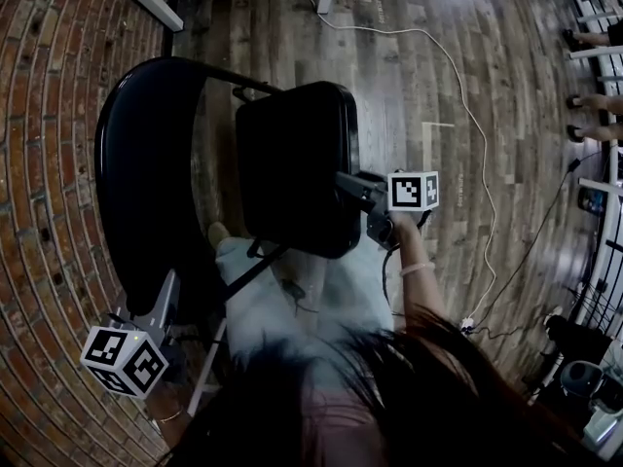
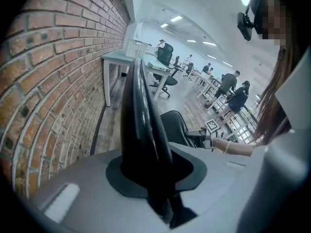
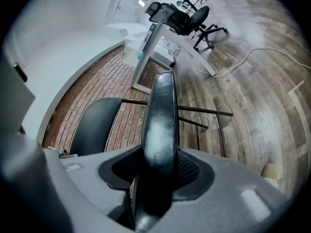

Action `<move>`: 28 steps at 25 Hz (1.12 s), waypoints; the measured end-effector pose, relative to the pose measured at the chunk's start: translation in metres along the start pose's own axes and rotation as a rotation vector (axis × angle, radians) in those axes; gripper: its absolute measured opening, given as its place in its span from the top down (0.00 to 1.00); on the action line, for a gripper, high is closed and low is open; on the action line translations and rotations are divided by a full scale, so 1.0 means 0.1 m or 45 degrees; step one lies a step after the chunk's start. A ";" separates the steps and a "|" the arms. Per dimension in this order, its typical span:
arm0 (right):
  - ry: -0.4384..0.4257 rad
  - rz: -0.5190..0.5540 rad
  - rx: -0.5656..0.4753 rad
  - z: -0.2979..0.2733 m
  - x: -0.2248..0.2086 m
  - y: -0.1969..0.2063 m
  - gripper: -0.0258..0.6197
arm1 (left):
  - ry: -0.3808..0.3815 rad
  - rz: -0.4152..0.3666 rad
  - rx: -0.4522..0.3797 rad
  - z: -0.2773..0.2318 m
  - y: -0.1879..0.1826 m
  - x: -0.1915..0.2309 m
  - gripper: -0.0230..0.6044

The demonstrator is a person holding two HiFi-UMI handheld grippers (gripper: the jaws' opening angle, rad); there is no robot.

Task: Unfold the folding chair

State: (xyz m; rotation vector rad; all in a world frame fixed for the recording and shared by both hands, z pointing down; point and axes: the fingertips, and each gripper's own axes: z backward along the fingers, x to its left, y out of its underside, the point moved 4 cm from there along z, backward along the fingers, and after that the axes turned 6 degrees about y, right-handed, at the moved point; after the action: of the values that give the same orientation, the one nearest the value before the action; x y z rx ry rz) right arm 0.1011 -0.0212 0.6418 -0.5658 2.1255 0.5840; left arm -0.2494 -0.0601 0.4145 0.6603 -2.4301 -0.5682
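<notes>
Bracing the backrest [image 1: 141,183], clamped in my left tongs [image 1: 167,295] at eight o'clock, I should push the seat [image 1: 292,154], gripped by my right tongs [image 1: 348,185] at three o'clock, down smoothly.

folding chair [image 1: 292,163] — black | wall [image 1: 39,212] — red brick | floor [image 1: 438,56]: brown planks

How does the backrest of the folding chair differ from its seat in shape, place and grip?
The backrest is a thin, curved, glossy shell; the seat is a thicker, flatter pad with rounded corners. The backrest stands beside the brick wall; the seat is farther out, over the wooden floor. The left gripper clamps the backrest's edge; the right gripper grips the seat's edge. Both are black.
</notes>
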 end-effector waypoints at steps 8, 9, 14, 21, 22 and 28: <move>0.004 -0.021 0.001 0.05 -0.15 0.00 0.66 | 0.039 0.047 -0.024 -0.03 0.03 0.07 0.83; 0.002 -0.022 0.002 0.05 -0.17 0.00 0.66 | 0.032 0.048 -0.028 -0.03 0.04 0.10 0.83; -0.008 -0.029 0.005 0.03 -0.24 0.00 0.66 | 0.017 0.069 -0.026 -0.05 0.03 0.18 0.84; -0.009 -0.039 0.010 0.05 -0.33 0.00 0.65 | 0.037 0.077 -0.025 -0.06 0.06 0.24 0.84; -0.005 -0.038 0.010 0.06 -0.35 0.00 0.65 | 0.040 0.079 -0.024 -0.07 0.06 0.25 0.84; 0.015 -0.062 0.006 0.08 -0.44 0.02 0.64 | 0.051 0.091 -0.021 -0.09 0.09 0.29 0.84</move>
State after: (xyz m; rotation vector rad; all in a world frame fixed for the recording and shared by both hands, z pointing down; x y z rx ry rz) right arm 0.1289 -0.0069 0.6734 -0.6182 2.1180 0.5498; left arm -0.2677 -0.0713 0.4374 0.5700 -2.3989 -0.5406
